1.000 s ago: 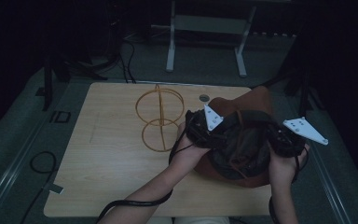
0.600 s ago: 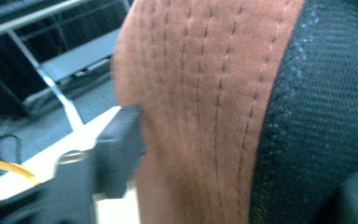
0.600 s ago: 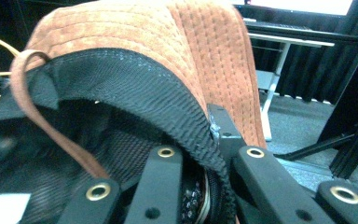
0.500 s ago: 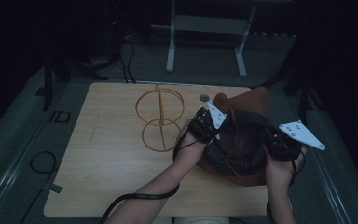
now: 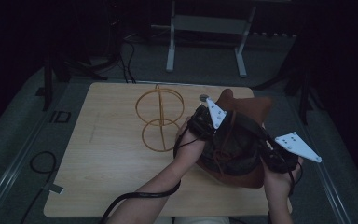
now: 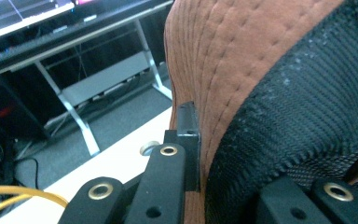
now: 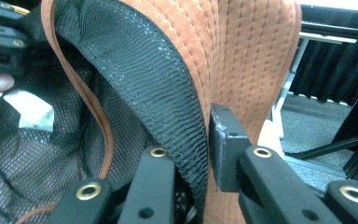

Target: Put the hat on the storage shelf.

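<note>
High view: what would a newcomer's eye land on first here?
The brown hat, brim up with its black mesh lining showing, sits at the table's right side. The left gripper and right gripper each pinch its brim from opposite sides. Left of it stands a yellow wire stand.

Two handheld grippers, the left gripper (image 5: 204,122) and the right gripper (image 5: 274,156), have black bodies, each topped by a pale grey three-cornered plate dotted with small dark marks. Black jaw links carry brass-ringed rivets. A black cable (image 5: 140,198) trails along the bare left forearm.
</note>
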